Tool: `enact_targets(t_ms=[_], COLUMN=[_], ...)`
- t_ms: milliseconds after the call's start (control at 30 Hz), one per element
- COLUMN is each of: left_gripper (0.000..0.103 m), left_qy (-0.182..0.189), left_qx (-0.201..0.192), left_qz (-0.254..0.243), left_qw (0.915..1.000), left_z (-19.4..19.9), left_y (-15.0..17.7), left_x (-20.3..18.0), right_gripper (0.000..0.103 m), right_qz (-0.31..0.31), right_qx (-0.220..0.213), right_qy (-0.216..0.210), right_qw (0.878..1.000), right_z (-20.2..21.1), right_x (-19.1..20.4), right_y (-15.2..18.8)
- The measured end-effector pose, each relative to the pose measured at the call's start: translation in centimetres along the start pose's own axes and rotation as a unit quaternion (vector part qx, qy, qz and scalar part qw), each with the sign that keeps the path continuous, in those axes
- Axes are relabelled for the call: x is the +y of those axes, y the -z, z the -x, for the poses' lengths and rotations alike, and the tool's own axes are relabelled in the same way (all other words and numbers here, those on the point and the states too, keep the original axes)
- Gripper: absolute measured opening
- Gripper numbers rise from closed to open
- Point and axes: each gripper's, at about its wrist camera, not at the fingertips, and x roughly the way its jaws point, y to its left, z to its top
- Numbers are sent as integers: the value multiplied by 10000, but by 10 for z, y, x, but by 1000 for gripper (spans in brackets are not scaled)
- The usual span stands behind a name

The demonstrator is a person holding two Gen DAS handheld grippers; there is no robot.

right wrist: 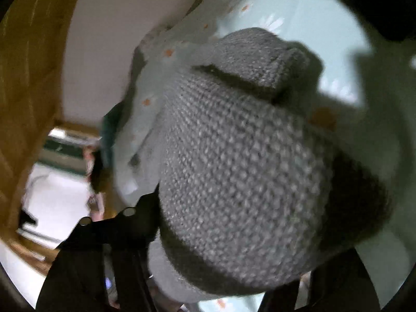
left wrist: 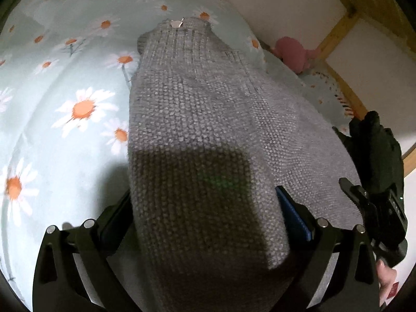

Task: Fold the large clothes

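A grey knitted sweater lies stretched over a bed with a pale blue daisy-print cover. My left gripper is shut on the near edge of the sweater, which bulges up between its fingers. The right gripper's black body shows at the right edge of the sweater in the left wrist view. In the right wrist view my right gripper is shut on a thick bunch of the same sweater, lifted above the bed cover. A ribbed cuff or hem folds over at its far end.
A pink soft toy lies by the wooden bed frame and white wall at the right. In the right wrist view a wooden post and the room floor with furniture show at the left, blurred.
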Motion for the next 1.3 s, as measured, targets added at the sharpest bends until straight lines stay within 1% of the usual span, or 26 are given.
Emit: enact_targets(t_ms=[100,167,233,267,300,333,367,400,433,500,533,600,633,667,700,767,833,867,933,967,1000,1100,1167,1200,1233,1300], left_gripper=[99,99,99,99,99,99,99,99,99,98,98,98,98,98,98,98,98,98,98,98,98,98,98,98,98,98], left_qy=[-16,-6,32,40,41,43,59,100,196,533,733,867,874,893,920,1301,1847,2089,2499,2655,2749,2847,3011,3032,3067,2978], left_qx=[72,121,102,80,41,5,-33,-76,-141,-323,-540,-1260,-1539,-1637,-1594,-1482,-1617,-1730,-1912,-1960,-1946,-1707,-1573,-1574,-1629,-1684], left_qz=[116,130,118,132,152,168,197,247,351,793,1191,2071,2443,2758,2888,3215,3699,3969,4353,4477,4549,4766,4986,5045,5055,4951], left_qw=[9999,9998,9999,9999,9999,9998,9998,9996,9991,9949,9887,9663,9534,9429,9395,9261,8960,8769,8435,8310,8244,8140,7975,7929,7898,7986], left_z=[8,15,20,22,24,25,26,27,30,46,61,93,105,113,114,110,109,109,106,101,95,71,54,48,45,47], left_y=[7,16,24,26,29,31,31,31,33,43,53,80,96,115,125,146,169,180,194,194,195,192,184,179,173,156], left_x=[5,6,8,9,10,10,11,12,15,26,35,53,60,64,66,70,70,66,58,51,44,36,42,43,46,49], right_gripper=[54,67,92,98,101,101,100,92,53,50,49,49,49,49,49,49,49,49,49,49,49,49,49,49,48,48], right_qz=[-144,-201,-51,250,410,545,585,490,281,-157,-181,-316,-583,-787,-1010,-1293,-1712,-1818,-1881,-1902,-1920,-1840,-1738,-1687,-1649,-1591], right_qx=[443,631,544,545,549,585,522,361,263,260,212,154,173,197,254,325,382,394,419,439,470,570,652,718,787,876], right_qy=[-499,-685,-978,-971,-741,-370,-273,-235,-65,-418,-457,-517,-718,-890,-1074,-1294,-1570,-1642,-1663,-1666,-1640,-1572,-1571,-1564,-1564,-1587], right_qw=[9977,9955,9937,9935,9949,9961,9965,9979,9992,9987,9986,9980,9956,9927,9887,9826,9719,9687,9671,9665,9665,9686,9700,9705,9706,9705], right_z=[-1,-2,-3,-9,-16,-28,-33,-36,-37,-39,-39,-40,-42,-42,-44,-46,-49,-50,-53,-55,-56,-58,-52,-50,-49,-42], right_x=[-8,-13,-9,3,12,22,26,27,22,6,4,5,3,-1,-3,-7,-13,-13,-9,-6,-3,7,10,11,13,9], right_y=[6,13,21,24,27,27,26,25,24,23,23,26,26,27,27,28,33,36,40,43,46,48,51,52,56,57])
